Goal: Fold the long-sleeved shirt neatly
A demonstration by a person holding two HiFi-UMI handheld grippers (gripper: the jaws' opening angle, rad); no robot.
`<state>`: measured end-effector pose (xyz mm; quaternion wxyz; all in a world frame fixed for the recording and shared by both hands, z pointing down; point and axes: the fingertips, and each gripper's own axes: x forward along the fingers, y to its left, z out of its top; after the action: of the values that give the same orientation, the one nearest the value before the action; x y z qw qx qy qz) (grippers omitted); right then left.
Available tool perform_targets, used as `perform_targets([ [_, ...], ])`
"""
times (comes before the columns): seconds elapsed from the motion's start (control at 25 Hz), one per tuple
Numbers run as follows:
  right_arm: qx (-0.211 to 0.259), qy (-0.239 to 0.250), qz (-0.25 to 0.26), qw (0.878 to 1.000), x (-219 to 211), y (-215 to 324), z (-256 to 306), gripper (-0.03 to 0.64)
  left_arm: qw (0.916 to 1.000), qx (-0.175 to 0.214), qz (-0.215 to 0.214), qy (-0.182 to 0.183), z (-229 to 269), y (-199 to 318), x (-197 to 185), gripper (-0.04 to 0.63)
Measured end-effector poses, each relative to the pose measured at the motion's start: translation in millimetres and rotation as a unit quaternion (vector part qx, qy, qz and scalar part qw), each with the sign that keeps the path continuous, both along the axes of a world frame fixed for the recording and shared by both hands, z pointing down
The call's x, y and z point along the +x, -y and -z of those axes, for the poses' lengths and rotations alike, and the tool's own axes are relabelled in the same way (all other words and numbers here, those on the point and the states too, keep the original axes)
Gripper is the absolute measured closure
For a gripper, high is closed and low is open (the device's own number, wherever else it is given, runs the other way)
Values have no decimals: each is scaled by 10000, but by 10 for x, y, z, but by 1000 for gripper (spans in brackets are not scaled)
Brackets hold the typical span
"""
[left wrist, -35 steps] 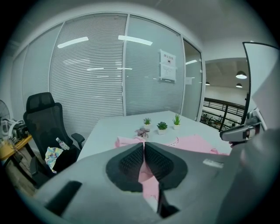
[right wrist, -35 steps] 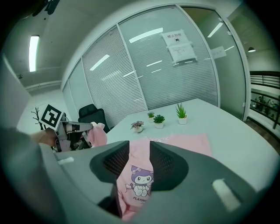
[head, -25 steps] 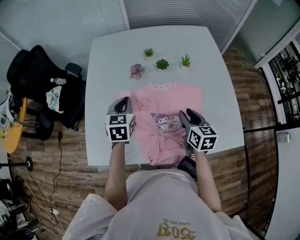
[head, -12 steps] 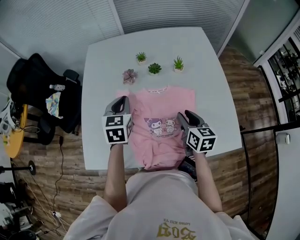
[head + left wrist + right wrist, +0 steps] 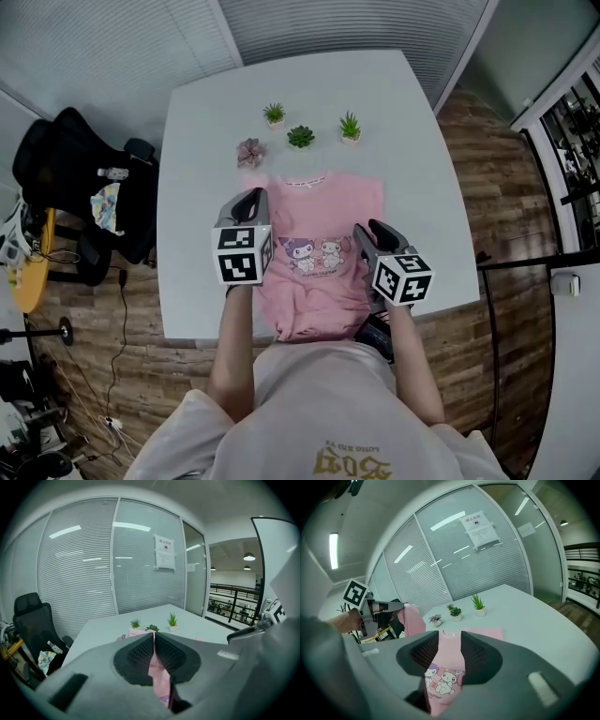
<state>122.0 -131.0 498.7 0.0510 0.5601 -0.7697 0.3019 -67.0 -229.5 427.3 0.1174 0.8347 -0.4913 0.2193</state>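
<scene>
Office room with glass walls and blinds, wood floor, and a white table in the middle. A black chair with some stuff piled on it sits off to the table's left. At the far end of the table there's a little row of potted plants plus a purplish succulent just beside the shirt's collar.

The pink shirt lies mostly flat on the table, collar pointing away from the person and cartoon print facing up. Its bottom hem comes right to the near edge of the table.

The left gripper is over the shirt's left edge, and its jaws are clamped tight on a bit of pink fabric. You can see the cloth pinched right between the pads in the left gripper view. From the right gripper view, that same piece is lifted up off the table and hangs from the left gripper. Can't really tell if it's the sleeve or just the side of the shirt.

The right gripper hovers over the shirt's right side, near the print. Its jaws are spread apart and not gripping anything; the shirt just shows through the gap below them.
</scene>
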Motion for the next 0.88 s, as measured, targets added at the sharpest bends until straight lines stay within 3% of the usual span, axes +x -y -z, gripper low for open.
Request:
perform_targets([
  [0.48, -57, 90, -43, 9999, 329, -39, -119, 465, 9991, -257, -292, 163, -327, -59, 666, 580],
  [0.88, -186, 146, -170, 9996, 506, -120, -275, 465, 9884, -325, -955, 1136, -900, -131, 1216, 593],
])
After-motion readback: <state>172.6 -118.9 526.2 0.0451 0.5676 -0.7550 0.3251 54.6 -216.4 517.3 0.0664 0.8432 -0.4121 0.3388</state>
